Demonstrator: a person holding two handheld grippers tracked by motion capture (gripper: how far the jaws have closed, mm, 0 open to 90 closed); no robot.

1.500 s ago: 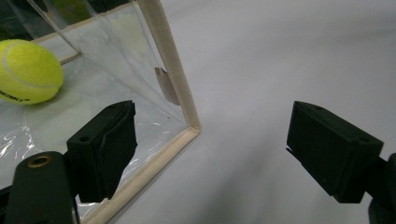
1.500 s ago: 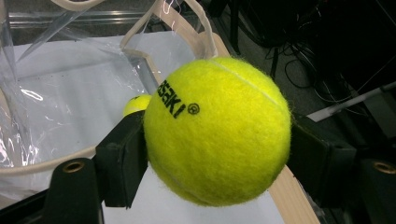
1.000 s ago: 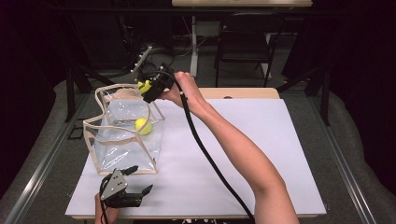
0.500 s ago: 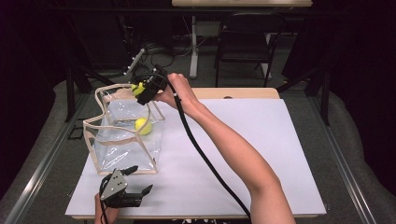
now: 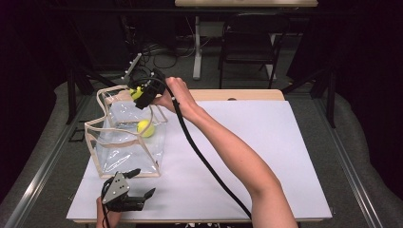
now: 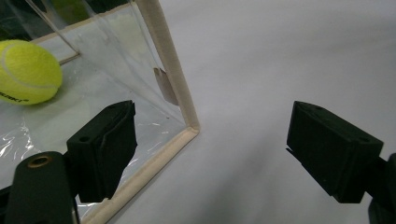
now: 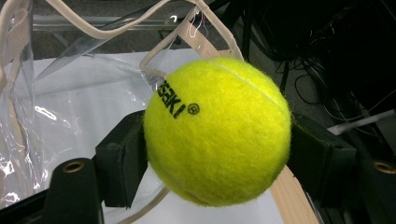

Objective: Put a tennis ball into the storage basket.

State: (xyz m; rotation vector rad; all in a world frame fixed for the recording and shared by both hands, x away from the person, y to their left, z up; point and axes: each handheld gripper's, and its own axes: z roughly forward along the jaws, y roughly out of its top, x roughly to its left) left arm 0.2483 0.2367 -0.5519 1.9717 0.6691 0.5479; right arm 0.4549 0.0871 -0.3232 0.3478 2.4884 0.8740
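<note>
A clear plastic bag (image 5: 124, 148) with beige trim stands open on the left of the white sheet. One yellow tennis ball (image 5: 145, 128) lies inside it. A second tennis ball (image 5: 136, 92) is in my right gripper (image 5: 140, 94), shut on it above the bag's far rim; in the right gripper view this ball (image 7: 217, 130) sits between both pads, with the bag's rim (image 7: 116, 30) behind it. My left gripper (image 5: 145, 181) rests open near the table's front edge, just in front of the bag. Its own view shows the bag's bottom corner (image 6: 189, 128) and the inner ball (image 6: 28, 72).
The white sheet (image 5: 266, 156) covers most of the wooden table (image 5: 237, 95). The right forearm and the gripper's black cable (image 5: 199, 156) cross the sheet diagonally. A black chair (image 5: 247, 47) and table legs stand beyond the far edge.
My right gripper has carried its ball slightly to the left over the bag's far rim. The left gripper and the ball inside the bag have stayed put.
</note>
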